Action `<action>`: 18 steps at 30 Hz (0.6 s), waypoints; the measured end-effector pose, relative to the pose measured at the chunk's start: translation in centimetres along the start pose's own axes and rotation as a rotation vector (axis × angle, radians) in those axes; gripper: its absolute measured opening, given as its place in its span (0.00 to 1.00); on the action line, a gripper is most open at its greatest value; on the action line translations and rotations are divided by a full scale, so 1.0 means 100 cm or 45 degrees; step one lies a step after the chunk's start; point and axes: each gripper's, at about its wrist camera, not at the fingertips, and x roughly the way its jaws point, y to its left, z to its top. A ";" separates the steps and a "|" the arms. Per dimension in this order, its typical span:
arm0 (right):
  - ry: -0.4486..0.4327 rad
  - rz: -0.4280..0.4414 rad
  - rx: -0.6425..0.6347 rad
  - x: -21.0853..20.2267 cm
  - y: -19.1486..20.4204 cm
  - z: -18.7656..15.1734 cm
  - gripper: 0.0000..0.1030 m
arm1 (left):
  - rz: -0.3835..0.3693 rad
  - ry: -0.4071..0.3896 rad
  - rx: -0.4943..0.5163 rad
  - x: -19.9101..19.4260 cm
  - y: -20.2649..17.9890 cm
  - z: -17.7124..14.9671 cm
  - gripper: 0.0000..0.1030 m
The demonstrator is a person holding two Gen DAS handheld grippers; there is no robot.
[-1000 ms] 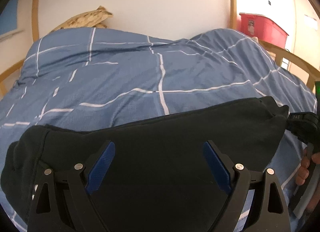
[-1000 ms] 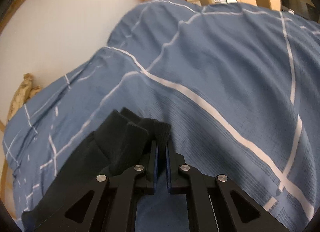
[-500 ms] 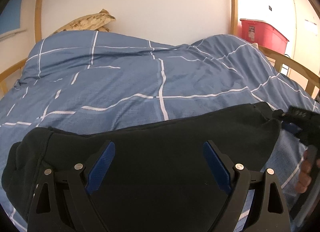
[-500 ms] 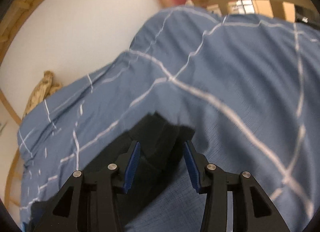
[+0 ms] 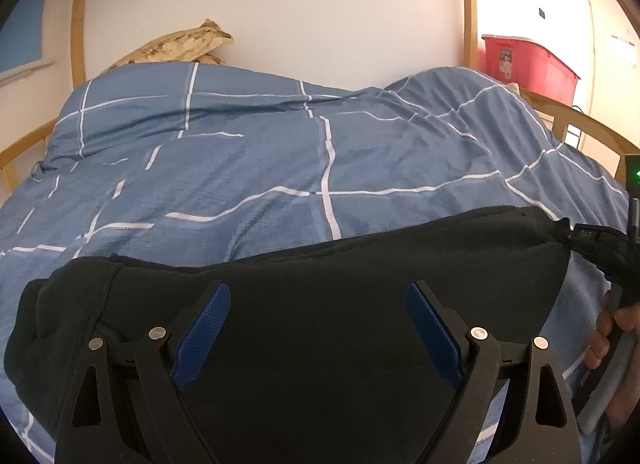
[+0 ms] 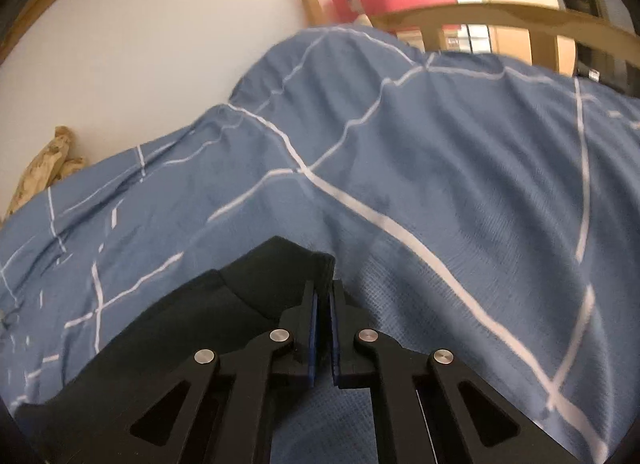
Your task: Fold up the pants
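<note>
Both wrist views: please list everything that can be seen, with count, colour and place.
pants: one, black, lying on the duvet at its near edge
duvet: one, blue with white lines, covering the bed
bed frame: one, light wood, around the duvet
storage bin: one, red, beyond the bed on the right
driftwood-like piece: one, tan, against the wall behind the duvet
wall: white, behind the bed
left gripper: black with blue pads, fingers apart over the pants
right gripper: black with blue pads, fingers shut on the pants' right corner
</note>
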 end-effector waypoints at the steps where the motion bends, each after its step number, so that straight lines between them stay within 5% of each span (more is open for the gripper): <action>1: 0.005 -0.007 -0.010 0.002 0.001 -0.001 0.05 | -0.002 0.002 0.004 0.000 -0.001 0.000 0.87; 5: 0.033 -0.015 -0.029 0.008 0.001 -0.001 0.07 | 0.003 -0.002 0.014 -0.001 -0.003 -0.001 0.87; 9: -0.061 -0.043 -0.012 -0.009 -0.001 -0.002 0.54 | -0.001 -0.013 0.003 -0.004 0.000 0.001 0.87; 13: -0.203 -0.079 -0.108 -0.047 0.020 -0.005 0.56 | -0.025 -0.038 -0.029 -0.016 0.008 0.010 0.87; 18: -0.227 -0.003 -0.309 -0.090 0.073 -0.011 0.60 | -0.003 -0.089 -0.068 -0.052 0.030 0.022 0.87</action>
